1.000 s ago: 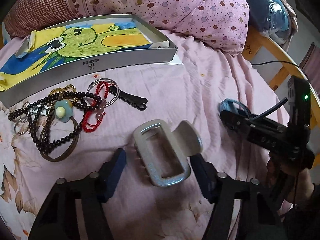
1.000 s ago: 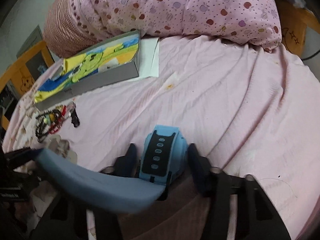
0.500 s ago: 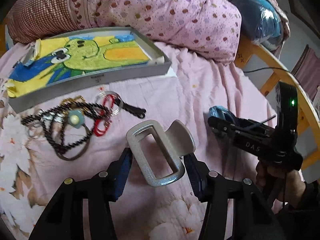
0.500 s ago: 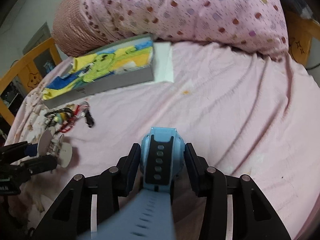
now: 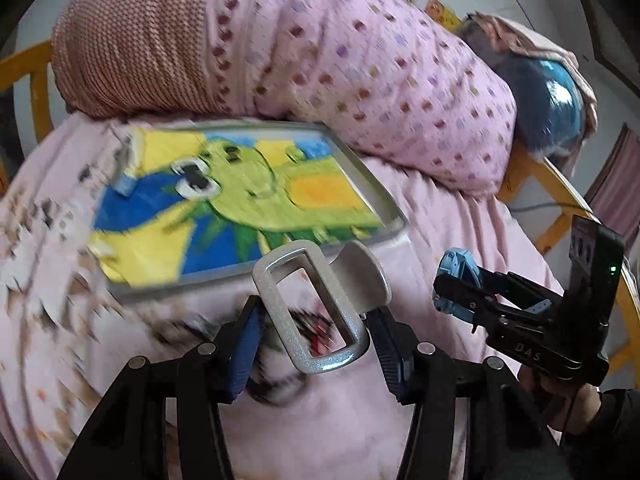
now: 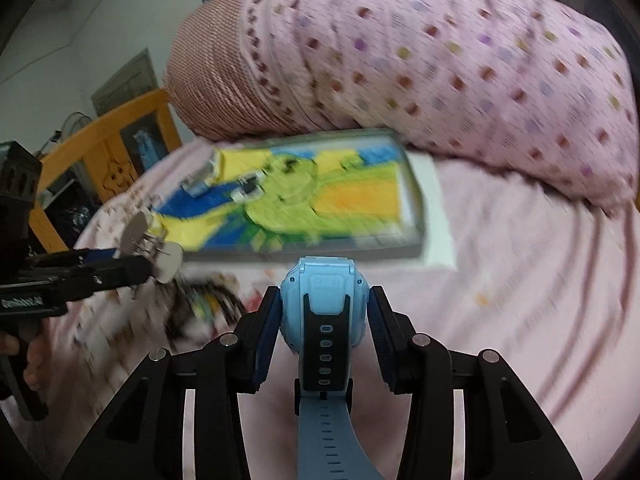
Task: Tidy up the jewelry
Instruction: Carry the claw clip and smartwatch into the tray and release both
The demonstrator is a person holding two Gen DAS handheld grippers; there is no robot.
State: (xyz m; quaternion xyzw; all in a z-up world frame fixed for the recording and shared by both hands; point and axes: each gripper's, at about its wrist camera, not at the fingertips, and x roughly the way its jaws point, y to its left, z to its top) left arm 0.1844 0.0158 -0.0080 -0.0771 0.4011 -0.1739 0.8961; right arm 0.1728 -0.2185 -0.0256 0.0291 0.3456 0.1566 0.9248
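My left gripper is shut on a silver hair claw clip, held in the air above the bed. My right gripper is shut on a light-blue wristwatch, its strap hanging toward the camera. Both are lifted in front of a shallow grey box lined with a green frog picture. In the right wrist view the box lies ahead, with the clip at the left. A blurred heap of bead strings and bangles lies on the sheet below; the watch shows at the right.
A dotted pink quilt and a checked pillow are piled behind the box. A white paper sticks out beside the box. Orange bed rails run along the right edge. A hand holds the right gripper.
Both grippers have risen and moved forward toward the box with the clip and the watch still held. The jewelry heap has dropped low in both views. The background is motion-blurred now.
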